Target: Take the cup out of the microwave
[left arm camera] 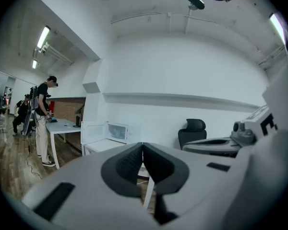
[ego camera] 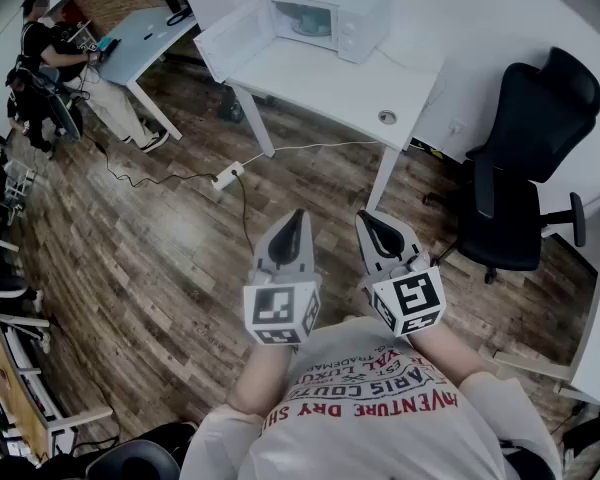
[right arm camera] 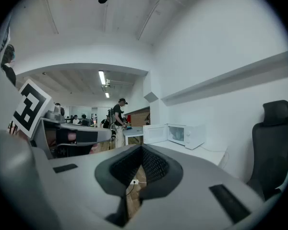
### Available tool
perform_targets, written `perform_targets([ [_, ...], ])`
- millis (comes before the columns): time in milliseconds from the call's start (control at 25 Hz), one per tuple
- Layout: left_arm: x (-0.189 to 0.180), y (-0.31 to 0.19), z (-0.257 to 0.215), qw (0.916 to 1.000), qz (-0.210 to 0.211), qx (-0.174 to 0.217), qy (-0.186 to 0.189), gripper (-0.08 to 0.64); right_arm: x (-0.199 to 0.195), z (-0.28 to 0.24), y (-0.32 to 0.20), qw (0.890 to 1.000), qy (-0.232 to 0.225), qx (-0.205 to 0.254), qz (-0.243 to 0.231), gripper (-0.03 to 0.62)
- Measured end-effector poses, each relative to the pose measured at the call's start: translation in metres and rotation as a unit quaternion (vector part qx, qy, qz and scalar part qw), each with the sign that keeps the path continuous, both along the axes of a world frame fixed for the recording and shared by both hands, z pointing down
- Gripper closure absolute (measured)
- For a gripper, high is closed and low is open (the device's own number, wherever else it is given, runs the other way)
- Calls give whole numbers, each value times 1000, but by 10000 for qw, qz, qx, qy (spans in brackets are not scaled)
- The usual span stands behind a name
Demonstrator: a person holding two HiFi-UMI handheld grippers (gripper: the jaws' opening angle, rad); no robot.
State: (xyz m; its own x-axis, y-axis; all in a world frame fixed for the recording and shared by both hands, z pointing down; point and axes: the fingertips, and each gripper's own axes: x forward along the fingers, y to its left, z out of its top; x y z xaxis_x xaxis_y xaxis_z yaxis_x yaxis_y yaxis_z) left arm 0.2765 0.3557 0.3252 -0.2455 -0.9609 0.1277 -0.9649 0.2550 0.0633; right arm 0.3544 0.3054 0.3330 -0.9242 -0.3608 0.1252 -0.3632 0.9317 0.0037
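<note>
A white microwave [ego camera: 325, 20] stands at the back of a white table [ego camera: 320, 80], its door [ego camera: 232, 38] swung open to the left. Inside the cavity a pale cup [ego camera: 306, 23] shows dimly. My left gripper [ego camera: 296, 216] and right gripper [ego camera: 369, 219] are held side by side over the wood floor, well short of the table, both shut with nothing in them. In the left gripper view the microwave [left arm camera: 116, 132] sits far beyond the closed tips [left arm camera: 142, 145]. The right gripper view has the microwave [right arm camera: 185, 134] to the right of its closed tips [right arm camera: 141, 148].
A black office chair [ego camera: 525, 168] stands right of the table. A power strip [ego camera: 227, 176] and its cable lie on the floor before the table legs. A small round object [ego camera: 386, 117] sits on the table's near right corner. A person [ego camera: 50, 53] stands at another desk far left.
</note>
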Motion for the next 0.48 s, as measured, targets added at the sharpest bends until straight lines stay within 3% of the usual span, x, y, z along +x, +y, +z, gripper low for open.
perform_targets([
  [480,7,-19,5,10000,-65,-48,13,552,8,5,-20,9998,-98,-145,-48,580],
])
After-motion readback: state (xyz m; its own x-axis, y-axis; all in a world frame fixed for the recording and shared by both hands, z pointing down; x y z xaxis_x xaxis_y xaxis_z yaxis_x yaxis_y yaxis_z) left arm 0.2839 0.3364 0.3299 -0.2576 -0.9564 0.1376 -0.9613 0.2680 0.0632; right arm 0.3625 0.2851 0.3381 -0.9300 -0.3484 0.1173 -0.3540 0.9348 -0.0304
